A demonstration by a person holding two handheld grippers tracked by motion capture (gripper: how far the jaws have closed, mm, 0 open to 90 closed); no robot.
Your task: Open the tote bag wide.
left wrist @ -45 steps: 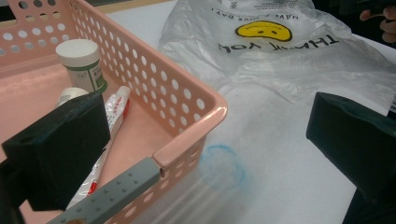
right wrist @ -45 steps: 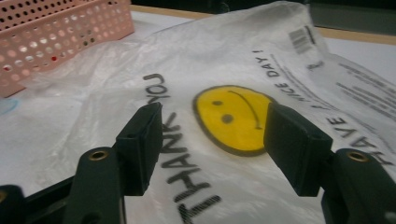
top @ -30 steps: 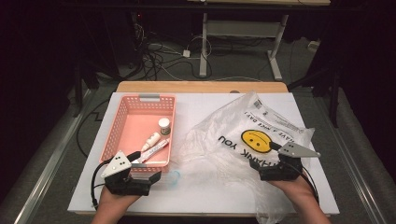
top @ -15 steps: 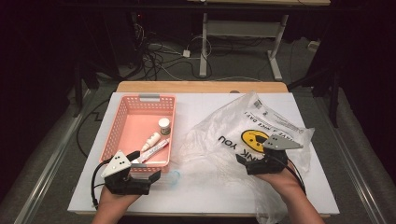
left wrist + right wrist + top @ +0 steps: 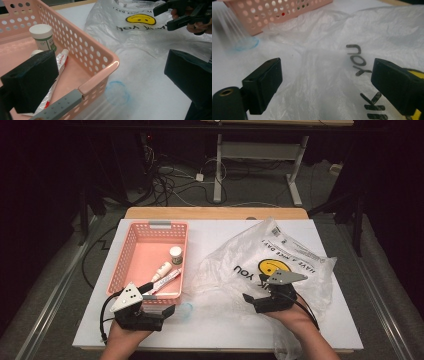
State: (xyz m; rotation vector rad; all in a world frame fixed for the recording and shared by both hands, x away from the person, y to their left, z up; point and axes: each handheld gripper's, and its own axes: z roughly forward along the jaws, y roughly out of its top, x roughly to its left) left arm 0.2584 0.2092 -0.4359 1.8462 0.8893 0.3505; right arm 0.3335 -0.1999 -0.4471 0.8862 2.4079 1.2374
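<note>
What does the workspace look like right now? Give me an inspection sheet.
Surface: white table, bare at the middle back.
Job's things: clear plastic bag with smiley print, crumpled flat at right; pink basket at left.
Clutter: jar, bottle and tube in the basket; clear cup beside it.
Grippers: left tool open by the basket's near corner; right tool open over the bag.
Cables: tangle on floor.
Surroundings: dark room, metal frame legs.
</note>
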